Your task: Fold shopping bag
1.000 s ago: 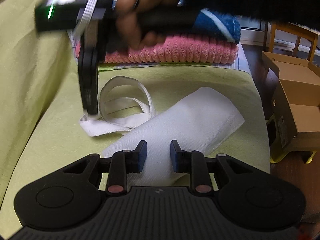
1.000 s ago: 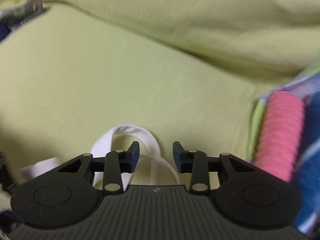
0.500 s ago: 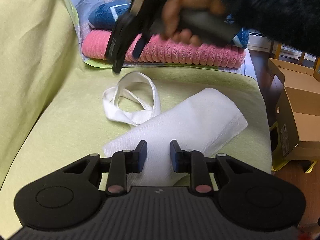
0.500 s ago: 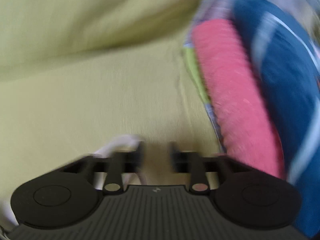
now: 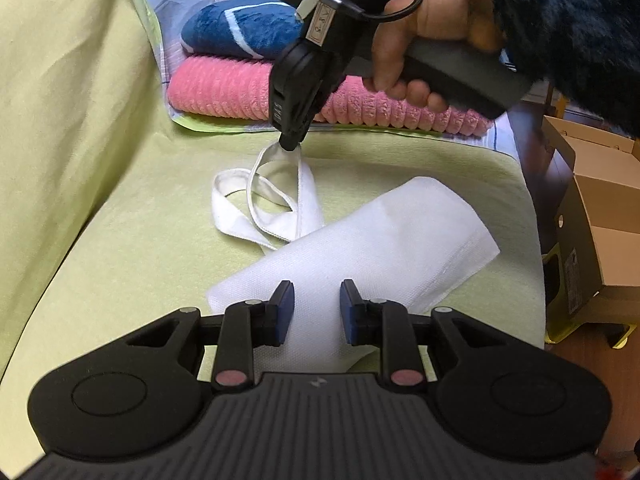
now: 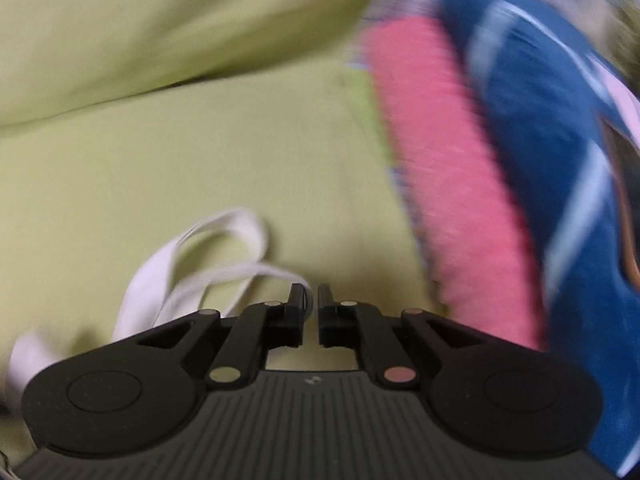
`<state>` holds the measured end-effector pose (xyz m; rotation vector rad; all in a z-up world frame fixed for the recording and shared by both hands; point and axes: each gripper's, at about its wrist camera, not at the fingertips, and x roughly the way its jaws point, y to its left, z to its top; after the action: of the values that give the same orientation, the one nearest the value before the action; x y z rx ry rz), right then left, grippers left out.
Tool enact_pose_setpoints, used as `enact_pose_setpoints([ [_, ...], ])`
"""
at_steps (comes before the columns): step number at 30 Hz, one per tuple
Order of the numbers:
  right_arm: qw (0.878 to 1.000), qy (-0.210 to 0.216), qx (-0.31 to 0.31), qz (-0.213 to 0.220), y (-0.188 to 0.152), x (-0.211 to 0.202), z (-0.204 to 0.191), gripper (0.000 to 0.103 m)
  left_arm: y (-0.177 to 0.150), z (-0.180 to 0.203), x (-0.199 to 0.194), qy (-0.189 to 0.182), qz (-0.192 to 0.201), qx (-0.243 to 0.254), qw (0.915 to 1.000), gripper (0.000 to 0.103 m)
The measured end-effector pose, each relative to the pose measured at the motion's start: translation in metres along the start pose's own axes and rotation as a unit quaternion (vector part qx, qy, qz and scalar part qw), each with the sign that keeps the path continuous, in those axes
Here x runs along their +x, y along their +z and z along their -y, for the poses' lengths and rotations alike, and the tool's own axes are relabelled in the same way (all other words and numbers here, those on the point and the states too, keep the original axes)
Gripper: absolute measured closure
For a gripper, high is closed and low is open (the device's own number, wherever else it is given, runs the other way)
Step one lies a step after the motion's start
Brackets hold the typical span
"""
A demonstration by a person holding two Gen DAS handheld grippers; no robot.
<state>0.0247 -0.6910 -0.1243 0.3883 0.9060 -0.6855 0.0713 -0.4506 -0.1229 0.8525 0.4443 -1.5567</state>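
White nonwoven folded shopping bag (image 5: 360,248) is laid on green cushion (image 5: 120,264); soft, light, floppy. One strap loop (image 5: 280,156) is pinched by right gripper (image 5: 289,145); left gripper (image 5: 316,300) is spread above near edge.

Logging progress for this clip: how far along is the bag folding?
Done: the white bag body lies folded into a narrow strip on the green cushion. In hand: the right gripper pinches a handle loop and lifts it. Left: laying the handles onto the body; the left gripper hovers open above it.
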Motion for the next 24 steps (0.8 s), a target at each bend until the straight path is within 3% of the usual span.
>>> enact_pose_setpoints([
  [1,1.0,-0.01,0.023,0.0,-0.002,0.002,0.002,0.095,0.0,0.0,0.0,0.0,0.0,-0.001,1.0,0.075],
  [2,0.999,-0.018,0.029,-0.004,-0.004,0.003,0.004,0.078,0.0,-0.001,0.0,-0.001,-0.001,-0.002,1.0,0.074],
  [3,0.999,-0.024,0.028,-0.01,-0.007,0.003,0.005,0.068,0.001,-0.001,0.0,-0.002,-0.001,-0.003,1.0,0.074],
  [5,0.999,-0.021,0.031,-0.002,-0.014,-0.002,0.01,0.069,0.002,-0.001,0.001,-0.002,-0.002,-0.004,1.0,0.074],
  [8,0.995,0.045,0.062,0.069,-0.041,-0.044,0.032,0.069,0.003,-0.003,0.002,-0.004,-0.002,-0.008,1.0,0.074],
  [12,0.988,0.088,0.005,0.124,-0.104,-0.097,0.032,0.072,0.003,-0.004,0.001,-0.005,-0.004,-0.009,0.9999,0.074],
  [14,0.987,0.094,-0.01,0.13,-0.137,-0.114,0.027,0.089,0.003,-0.003,0.001,-0.002,-0.005,-0.01,0.9999,0.074],
  [15,0.986,0.097,-0.016,0.136,-0.151,-0.124,0.023,0.092,0.004,-0.002,0.001,-0.001,-0.005,-0.01,0.9999,0.074],
  [21,0.979,0.063,-0.059,0.183,-0.182,-0.142,-0.006,0.092,0.006,-0.002,0.001,0.003,-0.01,-0.008,0.9999,0.075],
  [24,0.981,0.046,-0.085,0.166,-0.189,-0.13,-0.018,0.092,0.006,0.002,0.004,0.004,-0.011,0.002,0.9999,0.075],
])
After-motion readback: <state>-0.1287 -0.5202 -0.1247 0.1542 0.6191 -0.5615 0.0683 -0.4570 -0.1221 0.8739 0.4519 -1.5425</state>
